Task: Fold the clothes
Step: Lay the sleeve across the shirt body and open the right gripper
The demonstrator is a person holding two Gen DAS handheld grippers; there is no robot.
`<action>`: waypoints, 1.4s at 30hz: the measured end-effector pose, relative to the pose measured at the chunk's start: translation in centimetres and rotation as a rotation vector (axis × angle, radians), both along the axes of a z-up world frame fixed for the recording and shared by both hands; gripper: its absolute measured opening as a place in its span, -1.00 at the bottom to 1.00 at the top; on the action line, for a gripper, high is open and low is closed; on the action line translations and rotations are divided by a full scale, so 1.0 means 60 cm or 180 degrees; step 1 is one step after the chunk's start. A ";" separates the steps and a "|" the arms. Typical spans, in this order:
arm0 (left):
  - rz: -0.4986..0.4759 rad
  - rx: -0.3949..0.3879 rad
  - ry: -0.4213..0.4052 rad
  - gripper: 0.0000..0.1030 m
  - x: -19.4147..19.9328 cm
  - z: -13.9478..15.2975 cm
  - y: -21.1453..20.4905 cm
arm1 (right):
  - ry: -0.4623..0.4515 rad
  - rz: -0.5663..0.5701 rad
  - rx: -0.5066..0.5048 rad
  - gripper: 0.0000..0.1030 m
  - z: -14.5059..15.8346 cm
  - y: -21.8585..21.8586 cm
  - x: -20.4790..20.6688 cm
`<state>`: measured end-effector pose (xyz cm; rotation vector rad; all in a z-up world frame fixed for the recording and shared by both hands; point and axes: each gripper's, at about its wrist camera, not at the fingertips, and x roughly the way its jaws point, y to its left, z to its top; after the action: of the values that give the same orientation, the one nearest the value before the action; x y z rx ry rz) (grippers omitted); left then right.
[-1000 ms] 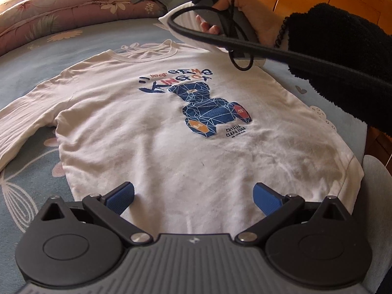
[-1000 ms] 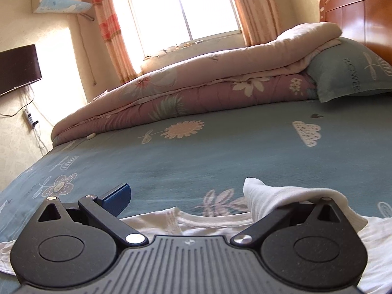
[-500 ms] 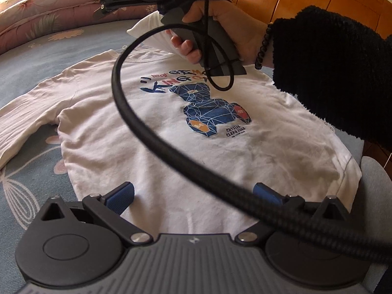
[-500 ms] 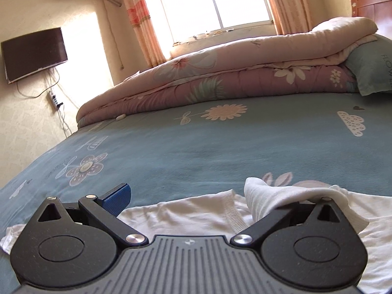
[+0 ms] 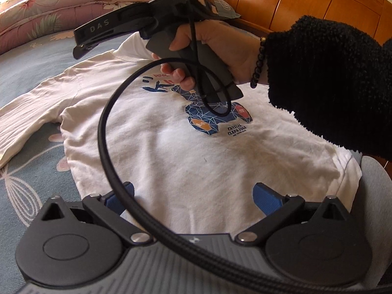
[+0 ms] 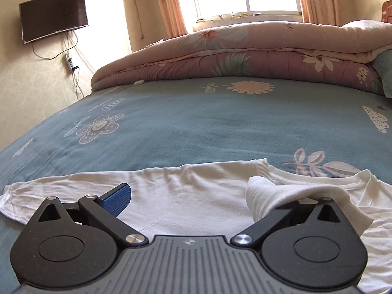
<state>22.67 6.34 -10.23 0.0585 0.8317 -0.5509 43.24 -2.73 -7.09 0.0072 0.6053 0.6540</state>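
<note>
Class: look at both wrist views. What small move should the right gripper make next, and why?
Probably carry the sleeve a little further across the shirt and lay it flat. The sleeve is draped over one finger of the right gripper, lifted above the chest, with the jaws apart, so it could slip. The left gripper waits open at the hem.

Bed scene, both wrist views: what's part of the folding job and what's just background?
Job:
- white long-sleeve shirt
- its sleeve, draped over one finger of the right hand-held gripper
- left hand-held gripper, open at the hem

Background:
- blue floral bedsheet
- folded quilt
- wall TV
- wooden headboard
</note>
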 end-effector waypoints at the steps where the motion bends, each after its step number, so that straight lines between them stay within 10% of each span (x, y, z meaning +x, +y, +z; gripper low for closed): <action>1: 0.0001 -0.0001 -0.0002 0.99 0.000 0.000 0.000 | -0.0002 0.0026 -0.0011 1.00 -0.001 0.004 -0.002; 20: 0.0006 0.0017 -0.0027 0.99 -0.002 0.001 -0.002 | 0.0277 0.0418 -0.0469 1.00 -0.030 -0.002 -0.040; 30: -0.0040 0.0023 -0.0039 0.99 -0.007 -0.001 -0.006 | 0.0740 -0.0196 0.0454 1.00 -0.032 -0.095 0.005; 42: -0.0005 0.0007 -0.0038 0.99 -0.009 0.000 -0.002 | 0.0410 0.0288 0.0289 1.00 0.018 0.034 0.002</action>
<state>22.14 6.22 -10.26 0.0643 0.8207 -0.5508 43.34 -0.71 -5.98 0.1079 0.7025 0.7725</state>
